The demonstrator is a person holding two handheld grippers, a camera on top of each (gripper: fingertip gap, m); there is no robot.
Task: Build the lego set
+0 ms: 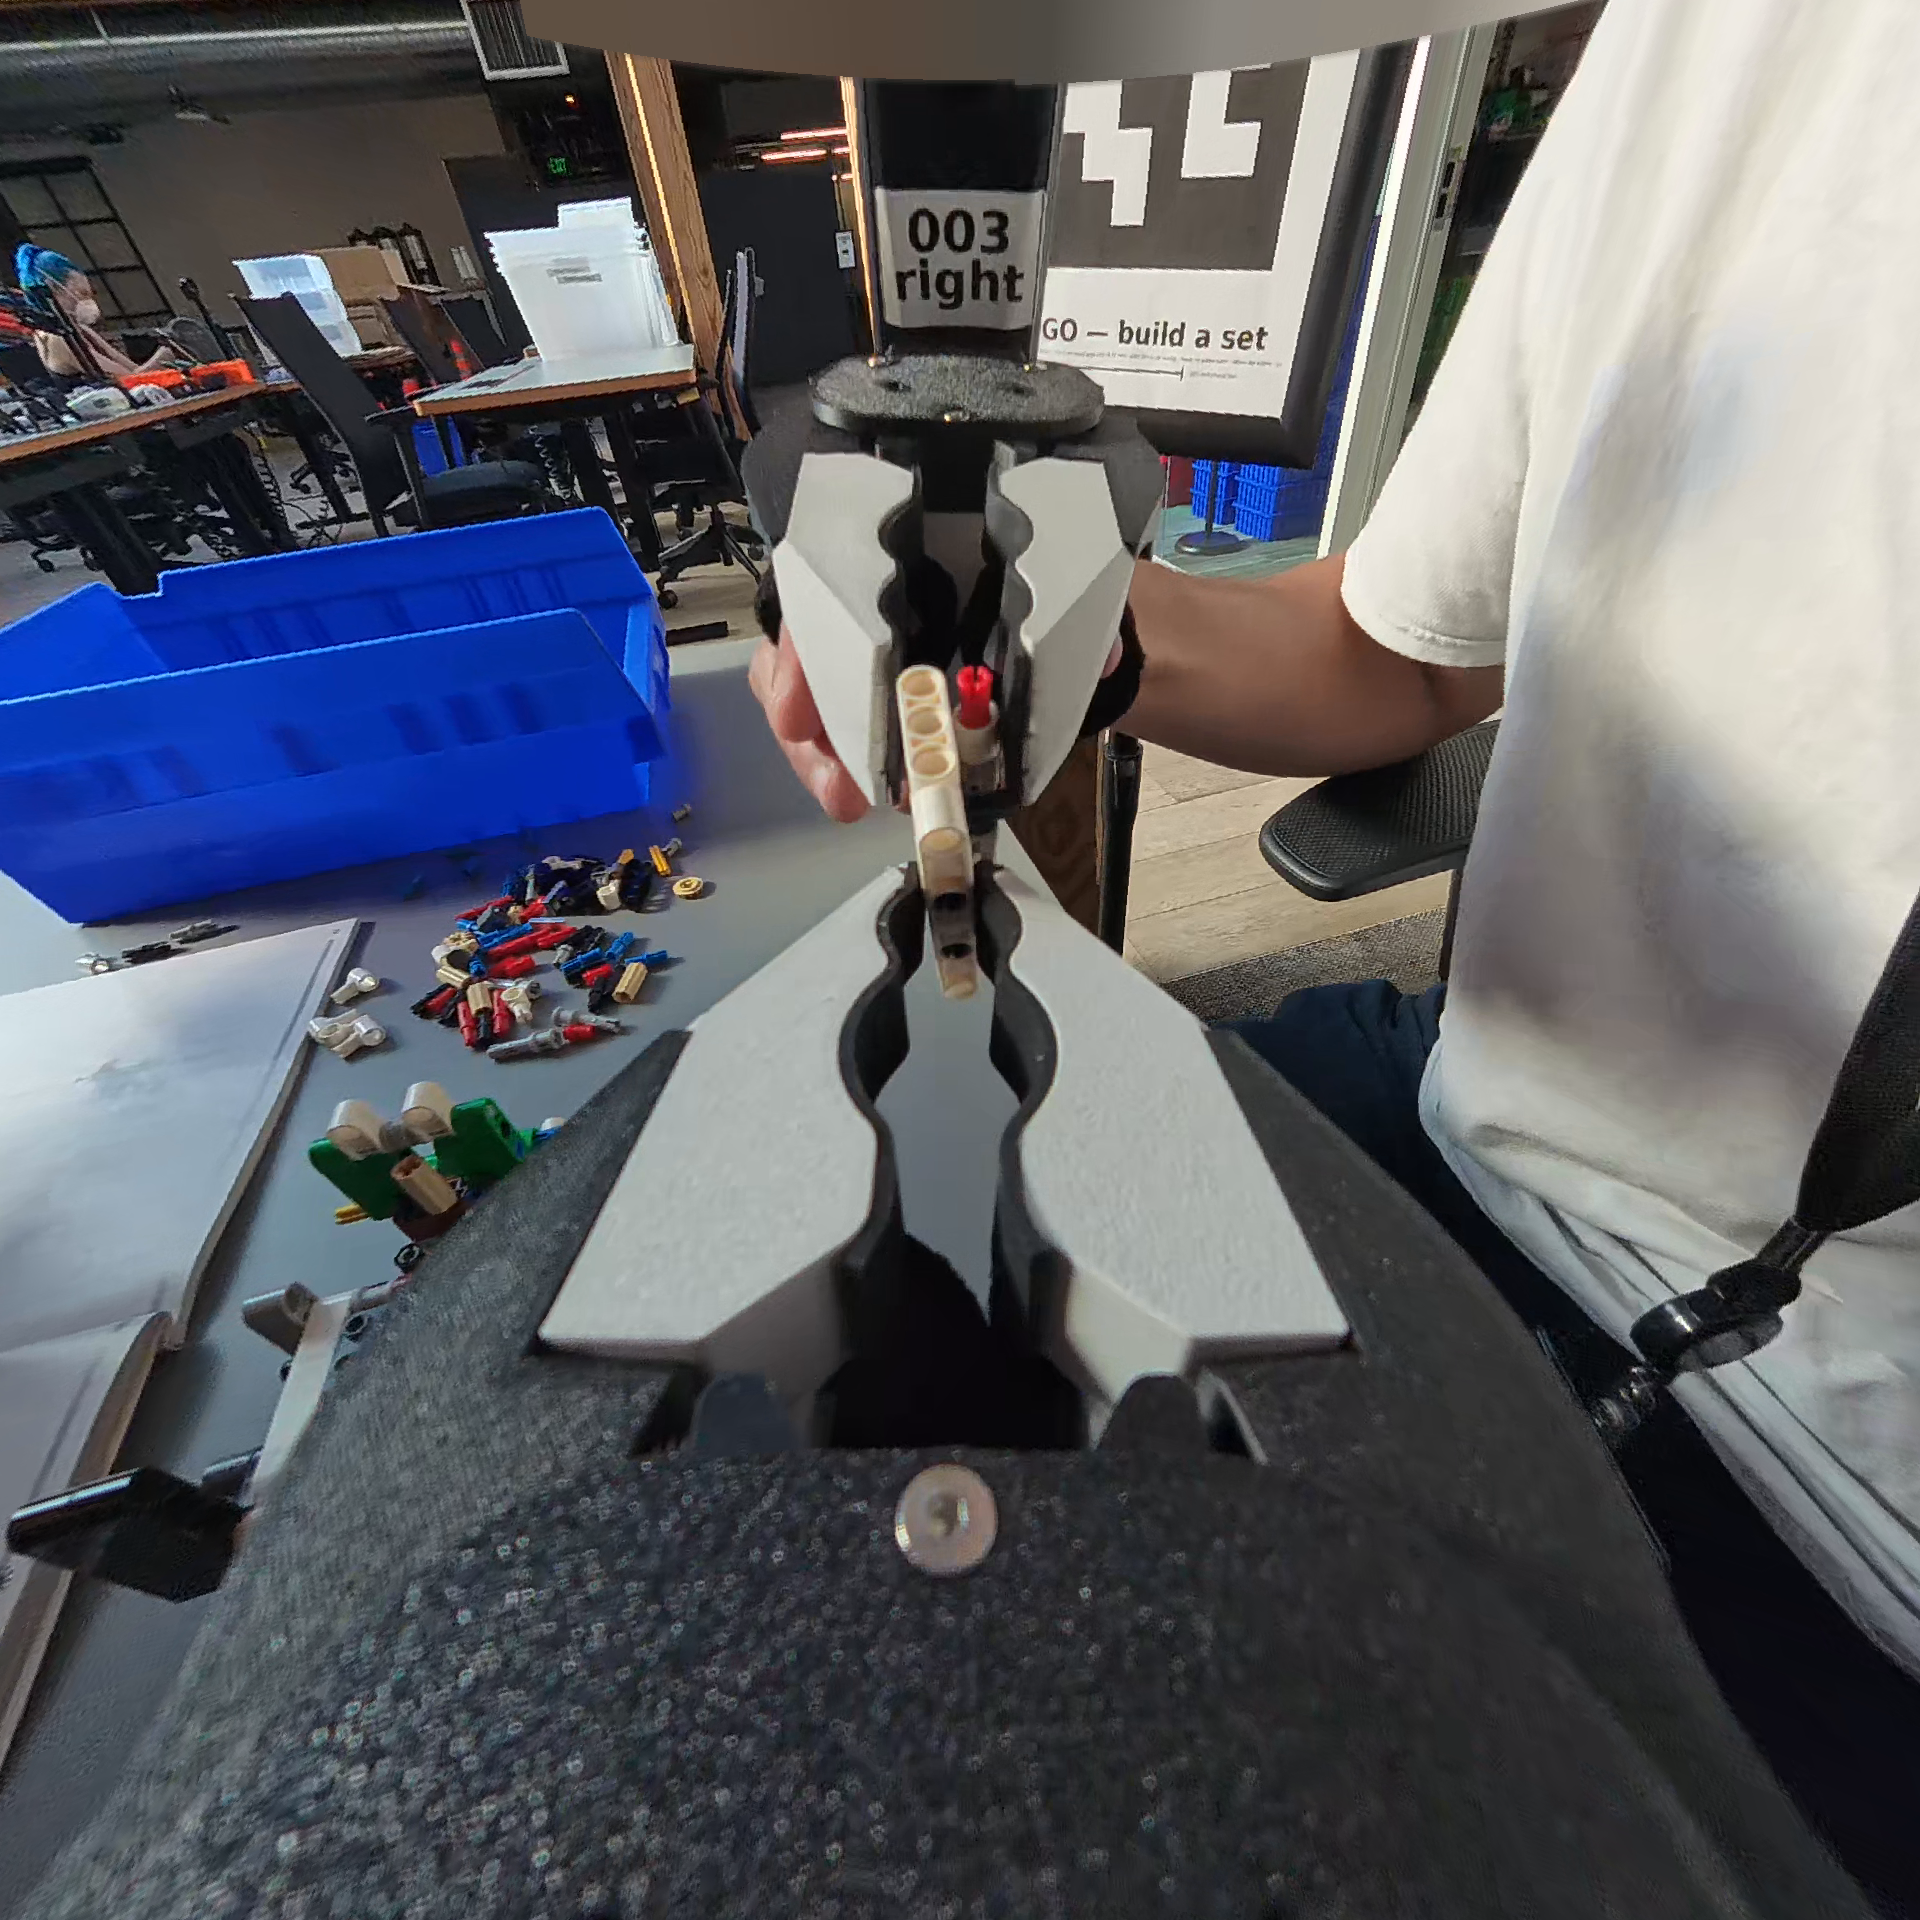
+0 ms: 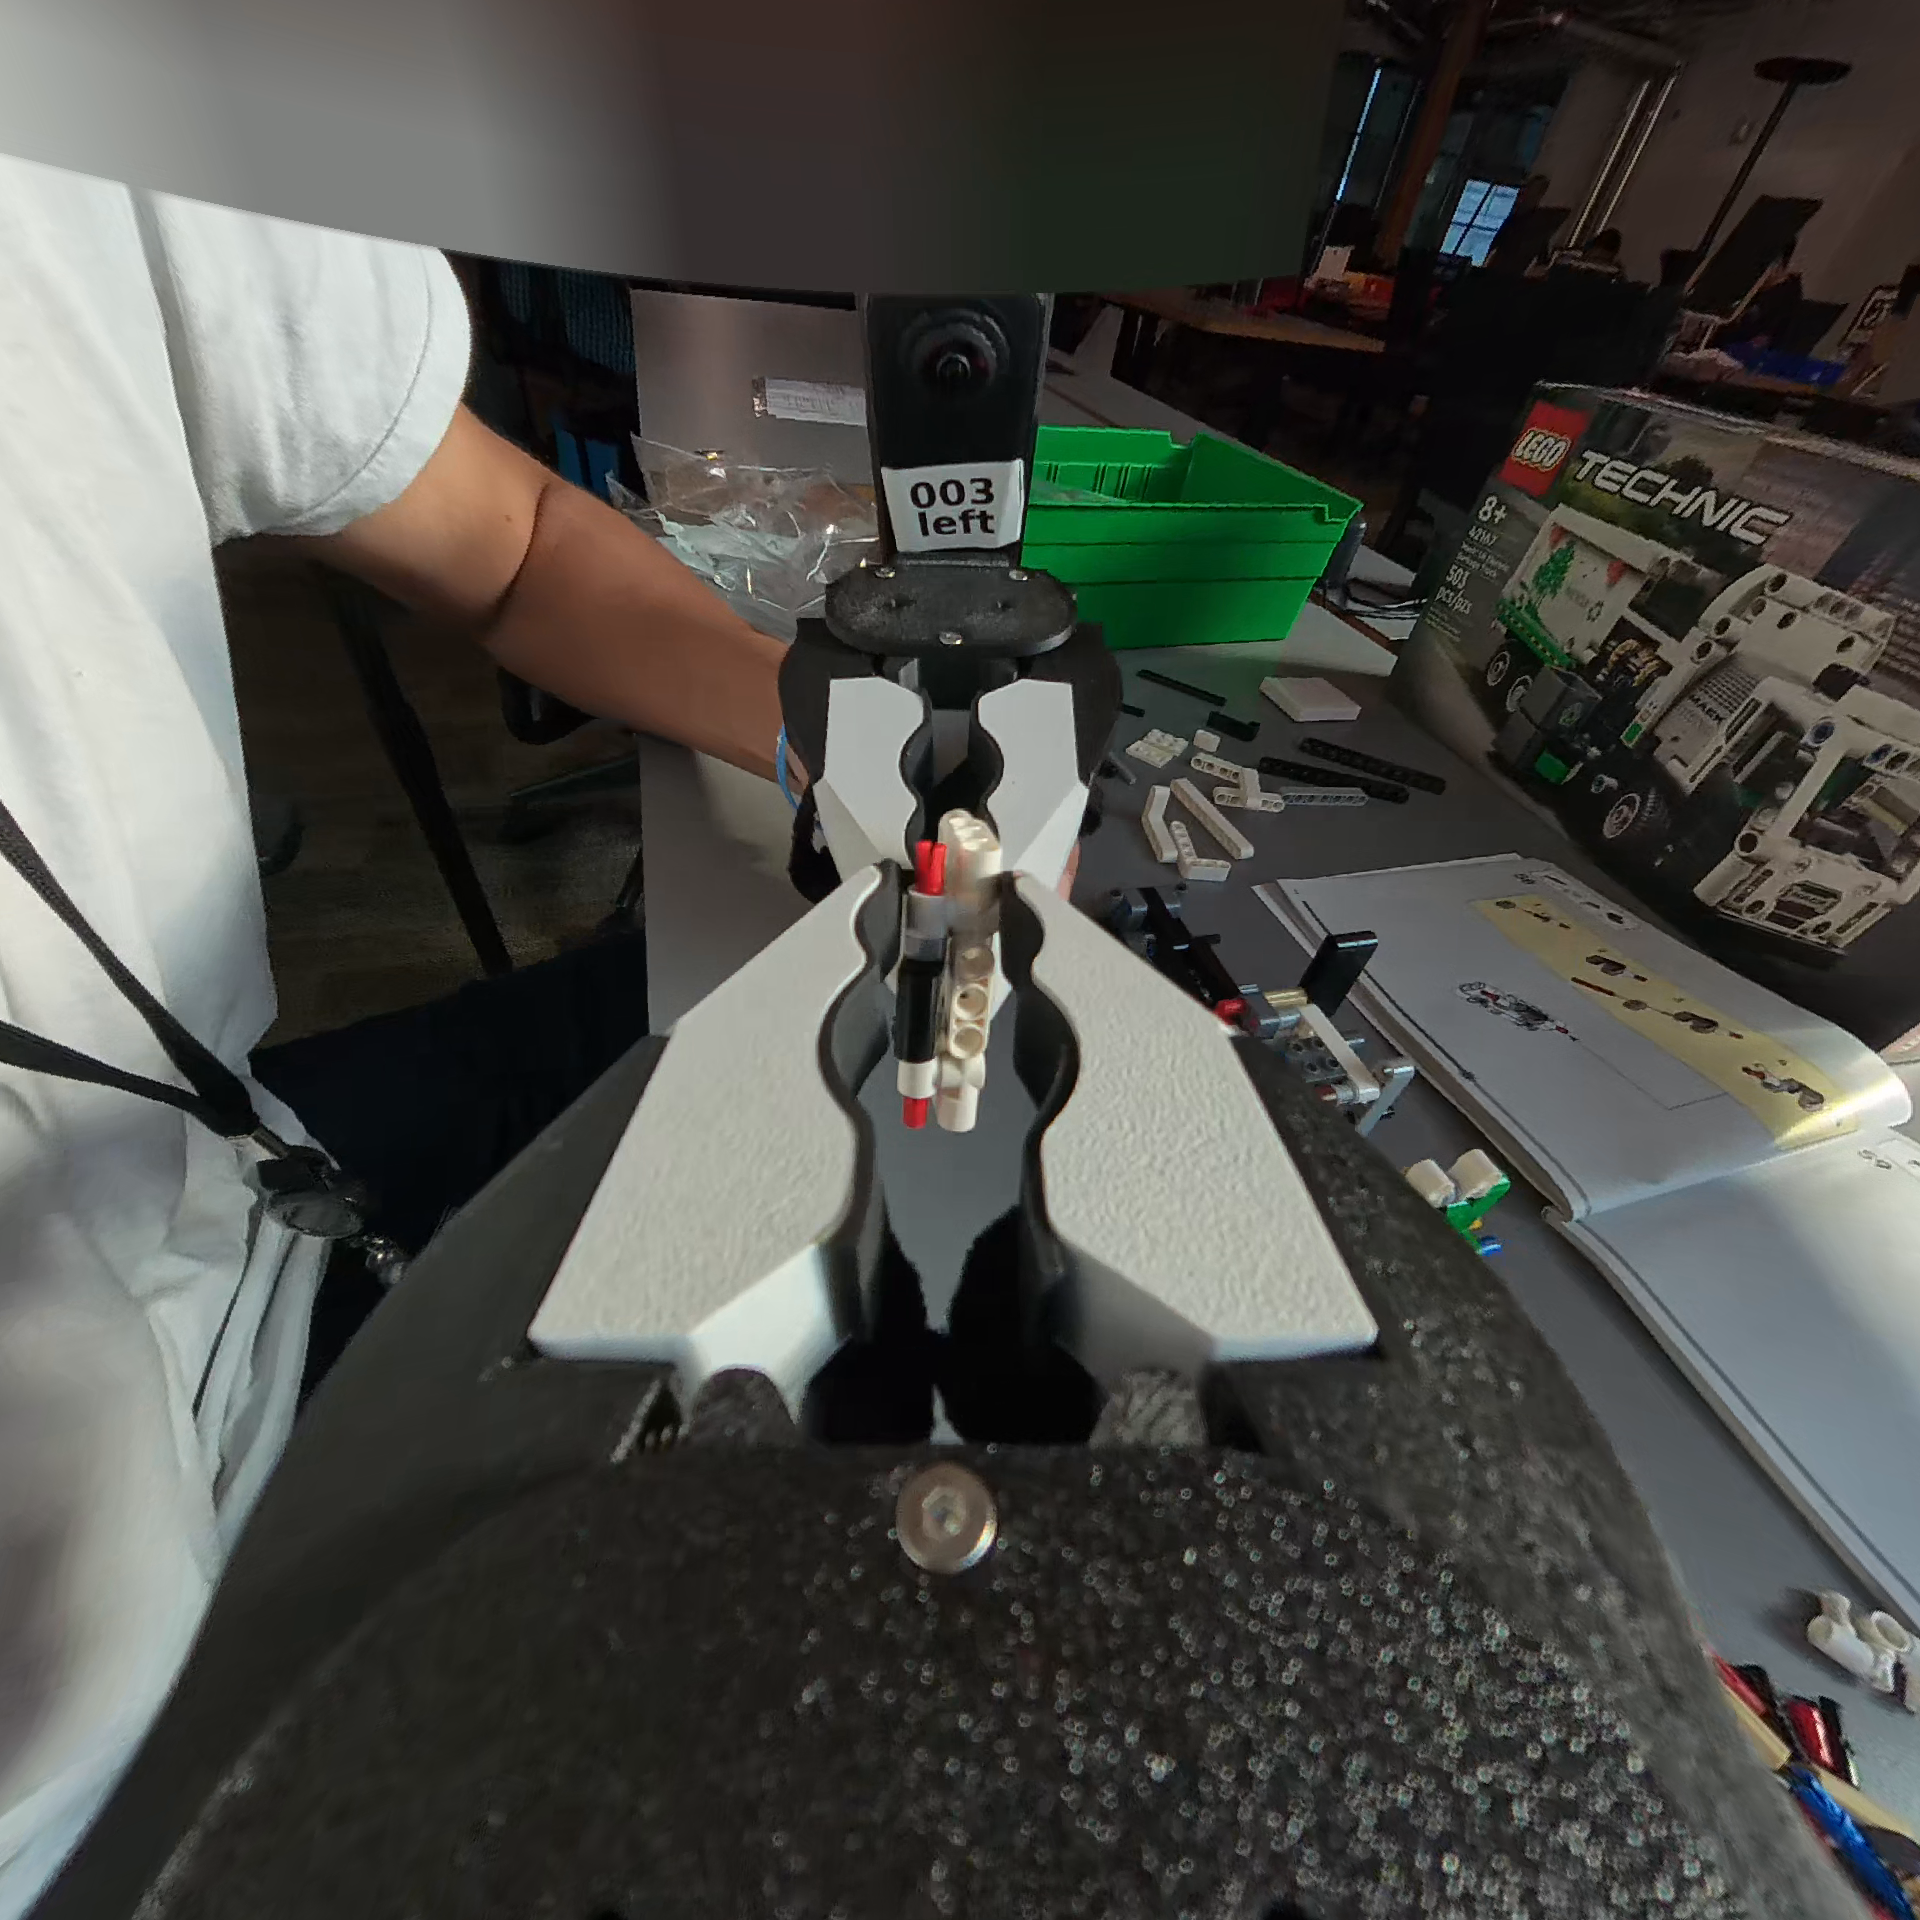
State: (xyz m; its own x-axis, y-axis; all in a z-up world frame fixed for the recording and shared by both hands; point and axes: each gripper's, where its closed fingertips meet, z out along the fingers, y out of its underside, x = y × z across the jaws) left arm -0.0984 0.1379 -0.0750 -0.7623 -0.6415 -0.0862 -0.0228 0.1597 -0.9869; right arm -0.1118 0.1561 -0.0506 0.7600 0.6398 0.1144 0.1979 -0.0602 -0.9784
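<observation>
Grey tabletop is stretching out under both my grippers, with an open office of desks and chairs sitting dim in the background. Starting at the far left of the left wrist view, a blue bin (image 1: 332, 707) is standing on the table, and just in front of it a scatter of small pins and connectors (image 1: 540, 956) in red, blue, black and tan is lying loose. Nearer to me, a small green build (image 1: 426, 1153) is sitting beside an open instruction booklet (image 1: 135, 1101). Moving to the middle, my left gripper (image 1: 951, 914) is clamping its fingertips on the lower end of a cream beam with holes (image 1: 935, 769), pads pressing it from both sides. My right gripper (image 2: 951, 914) is facing it head-on, and I'm seeing its fingers closing around the other end of the same beam plus the black-and-grey axle piece with red tips (image 2: 920, 987) running alongside it. So the little assembly is hanging in the air between the two grippers, above the table edge. Sliding right in the right wrist view, a partly built grey-and-black frame (image 2: 1288, 1008) is resting near the booklet, white beams (image 2: 1205, 821) are lying beyond, and a green bin (image 2: 1174, 540) and the set's box (image 2: 1683, 665) are standing at the back.
</observation>
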